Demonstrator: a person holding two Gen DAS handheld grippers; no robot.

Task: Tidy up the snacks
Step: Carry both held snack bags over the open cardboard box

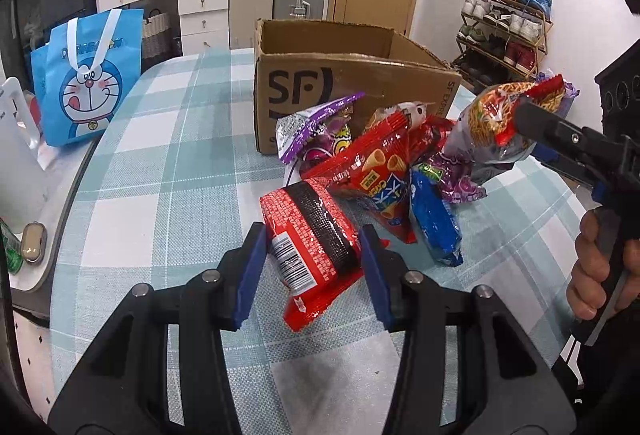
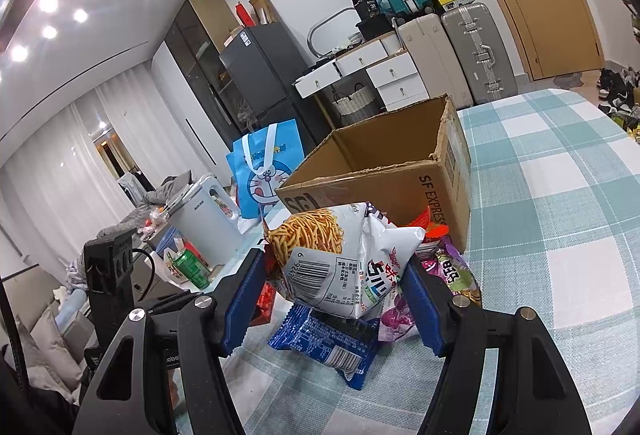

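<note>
holding one pack each, both grippers were mid-task: the left gripper (image 1: 314, 263) clamped a red snack pack (image 1: 310, 235) near the pile, and the right gripper (image 2: 340, 295) clasped a noodle snack bag (image 2: 344, 263) above it. the cardboard box (image 2: 404, 171) beyond looked empty, so most snacks (image 1: 400, 171) remained on the checked tablecloth (image 1: 180, 163).

Our two hand-held grippers: black frames, blue pads

On our left hand-held gripper (image 1: 314, 271) we see matte black linkage arms with triangular cut-outs, round silver pivot pins, and flat, ribbed blue pads (image 1: 252, 275) on the fingers. Our right hand-held gripper (image 2: 336, 299) has the same build; from the side it shows a black barrel, a blue collar and a pistol-style handle wrapped by our bare hand (image 1: 600, 275).
</note>
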